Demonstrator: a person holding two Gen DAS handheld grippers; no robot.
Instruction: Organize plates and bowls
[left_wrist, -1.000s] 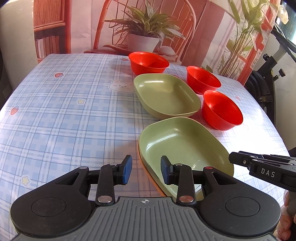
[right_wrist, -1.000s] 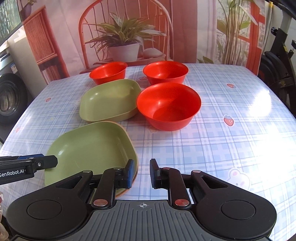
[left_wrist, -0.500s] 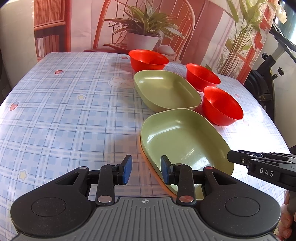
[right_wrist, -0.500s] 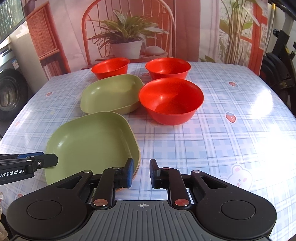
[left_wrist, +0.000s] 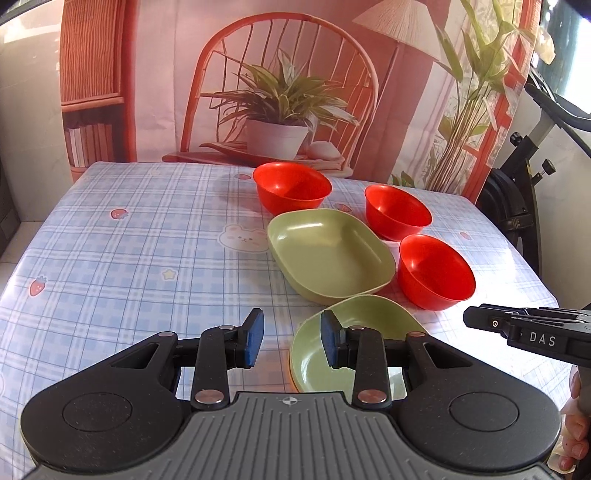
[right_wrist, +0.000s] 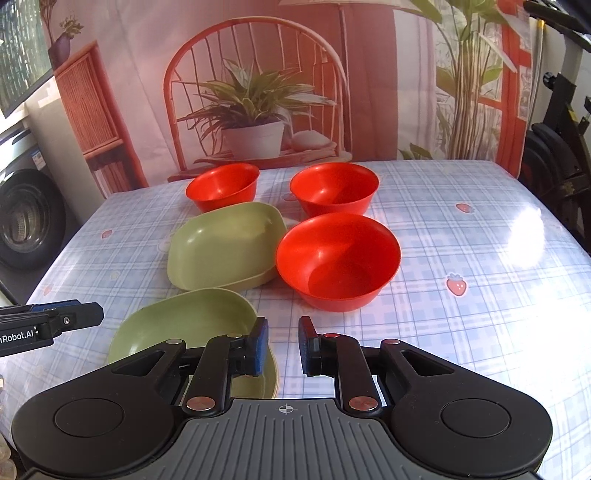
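Two hand-held grippers hover over a checked tablecloth (left_wrist: 122, 266) where plates and bowls wait to be sorted. In the left wrist view, the left gripper (left_wrist: 291, 341) stands with its blue-padded jaws apart and nothing between them; its right finger (left_wrist: 334, 343) overlaps the near green plate (left_wrist: 364, 321), at 6 o'clock on the table, without pressing on it. An orange rim (left_wrist: 291, 380) peeks out beneath that plate's left edge. A second green plate (left_wrist: 328, 254) lies just beyond it at the centre, the two close together; whether their rims touch cannot be told. Three red bowls ring the far plate: one at 12 o'clock (left_wrist: 291, 186), one at 2 o'clock (left_wrist: 397, 210) and one at 3 o'clock (left_wrist: 436, 271), just beside the plate's right edge. The right gripper (left_wrist: 480, 321) reaches in from the right at 4 o'clock, seen side-on with a fingertip of the person's hand (left_wrist: 570, 443) below it. In the right wrist view, the right gripper (right_wrist: 282, 345) shows its jaws narrowly apart and empty above the cloth, its left pad (right_wrist: 258, 345) over the near plate's (right_wrist: 184, 321) right rim. The nearest red bowl (right_wrist: 338, 258) sits dead ahead at 12 o'clock, the far plate (right_wrist: 225, 245) at 11 o'clock. A printed backdrop with a chair and potted plant (right_wrist: 251, 110) hangs behind the table.
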